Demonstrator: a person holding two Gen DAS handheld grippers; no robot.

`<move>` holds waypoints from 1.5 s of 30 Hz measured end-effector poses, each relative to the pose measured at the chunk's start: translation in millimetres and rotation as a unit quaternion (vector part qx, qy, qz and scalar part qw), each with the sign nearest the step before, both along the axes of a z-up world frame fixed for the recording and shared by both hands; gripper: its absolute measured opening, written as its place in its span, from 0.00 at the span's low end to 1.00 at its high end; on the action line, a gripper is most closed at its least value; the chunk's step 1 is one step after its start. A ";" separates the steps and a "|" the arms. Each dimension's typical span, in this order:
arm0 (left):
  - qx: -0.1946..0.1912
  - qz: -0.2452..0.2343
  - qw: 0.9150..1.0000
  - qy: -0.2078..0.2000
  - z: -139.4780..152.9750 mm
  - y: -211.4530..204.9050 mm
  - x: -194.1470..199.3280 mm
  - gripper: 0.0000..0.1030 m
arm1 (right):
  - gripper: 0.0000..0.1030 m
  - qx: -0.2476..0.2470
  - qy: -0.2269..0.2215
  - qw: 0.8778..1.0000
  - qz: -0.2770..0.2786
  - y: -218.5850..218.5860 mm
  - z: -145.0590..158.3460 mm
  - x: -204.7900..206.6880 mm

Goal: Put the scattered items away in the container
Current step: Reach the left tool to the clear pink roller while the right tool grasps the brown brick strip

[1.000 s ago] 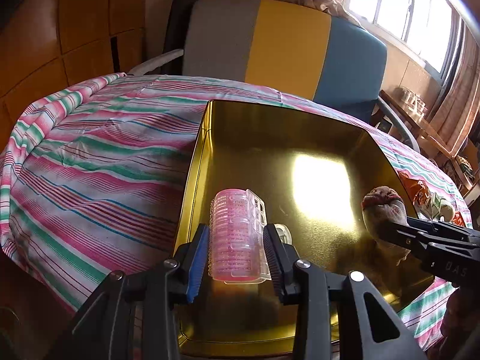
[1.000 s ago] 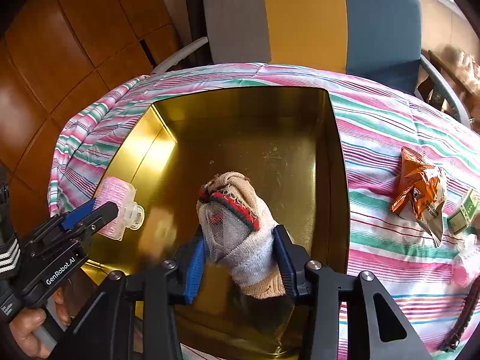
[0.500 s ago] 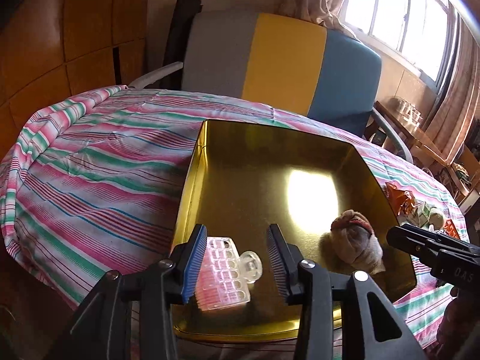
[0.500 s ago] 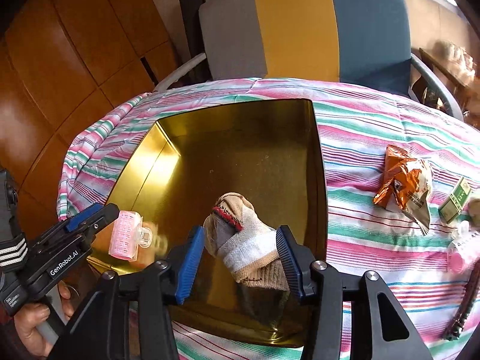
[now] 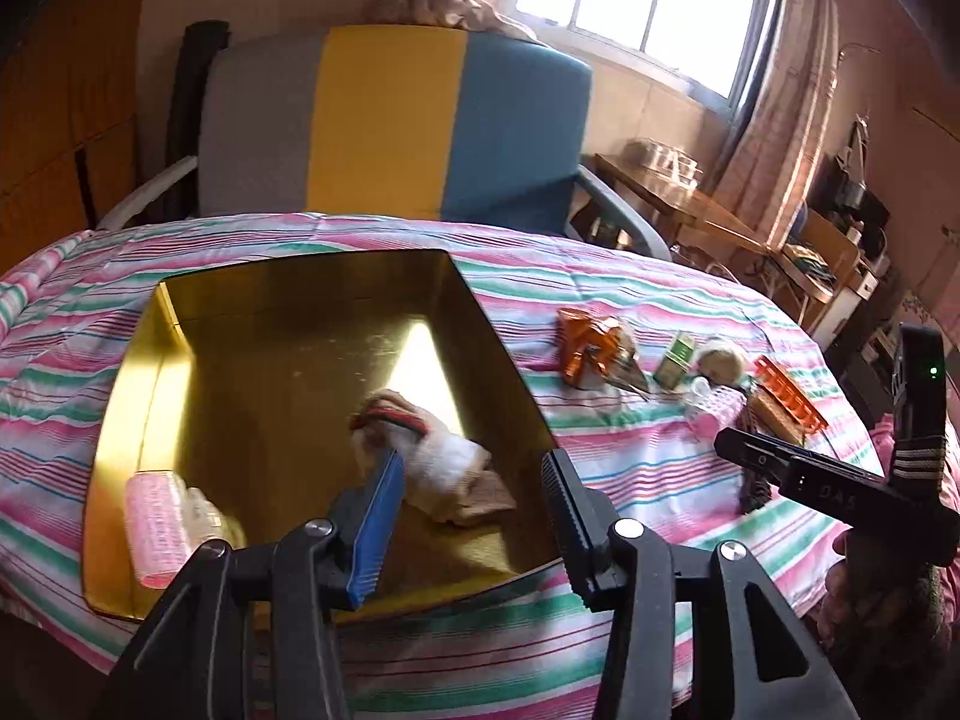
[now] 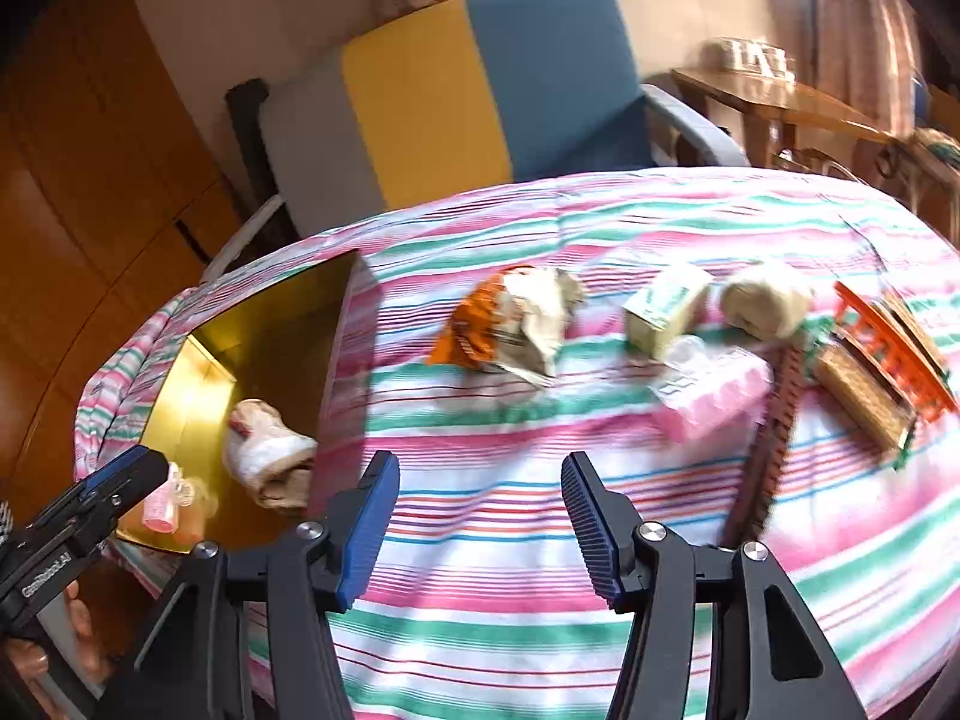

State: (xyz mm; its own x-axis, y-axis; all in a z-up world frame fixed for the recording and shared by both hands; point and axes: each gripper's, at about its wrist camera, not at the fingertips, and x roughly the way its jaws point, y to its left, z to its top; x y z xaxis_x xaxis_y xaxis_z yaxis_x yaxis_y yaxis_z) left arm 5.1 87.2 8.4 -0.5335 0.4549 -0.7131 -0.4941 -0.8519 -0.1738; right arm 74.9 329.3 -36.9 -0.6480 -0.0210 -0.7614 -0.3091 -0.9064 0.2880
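Note:
The gold tin tray [image 5: 150, 360] holds a pink hair roller [image 5: 153, 531] at its near left and a rolled sock [image 5: 432, 450] near its right wall; both also show in the right wrist view, roller [image 6: 162, 501] and sock [image 6: 264, 450]. My left gripper [image 5: 471, 504] is open and empty above the tray's near edge. My right gripper [image 6: 480, 510] is open and empty over the striped cloth, right of the tray [image 6: 198, 372]. Scattered ahead lie an orange snack bag [image 6: 510, 318], a green box [image 6: 666, 300], a beige ball [image 6: 765, 300] and a pink pack [image 6: 714, 402].
An orange plastic rack [image 6: 894, 342], a woven brown piece [image 6: 864, 402] and a brown strip [image 6: 774, 438] lie at the cloth's right. A grey, yellow and blue chair [image 5: 390, 126] stands behind the table. A wooden side table [image 5: 690, 192] stands at the back right.
Both grippers let go: the roller and the sock now lie in the tray. Both grippers pulled back and swung right, and the right one now faces the scattered items.

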 end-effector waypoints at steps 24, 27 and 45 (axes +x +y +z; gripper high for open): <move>-0.070 -0.200 0.976 -0.053 -32.2 206.4 -1.2 0.50 | 0.62 -0.003 -0.012 0.990 -0.141 120.1 -37.2 94.3; -0.072 -0.212 0.973 -0.061 -40.2 223.6 -8.3 0.52 | 0.66 0.004 -0.011 0.991 -0.132 117.8 -37.5 91.9; -0.068 -0.250 0.960 -0.102 -81.2 265.0 -36.4 0.49 | 0.81 0.031 -0.015 0.994 -0.108 111.1 -41.1 80.9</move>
State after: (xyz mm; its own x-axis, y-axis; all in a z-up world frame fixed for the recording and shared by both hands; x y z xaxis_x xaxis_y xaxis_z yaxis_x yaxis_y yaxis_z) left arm -31.3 352.2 -72.8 -0.1146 0.5124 -0.8511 -0.8148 -0.5386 -0.2145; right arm 155.7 440.4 -78.0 -0.6091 0.1636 -0.7761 -0.5062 -0.8334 0.2216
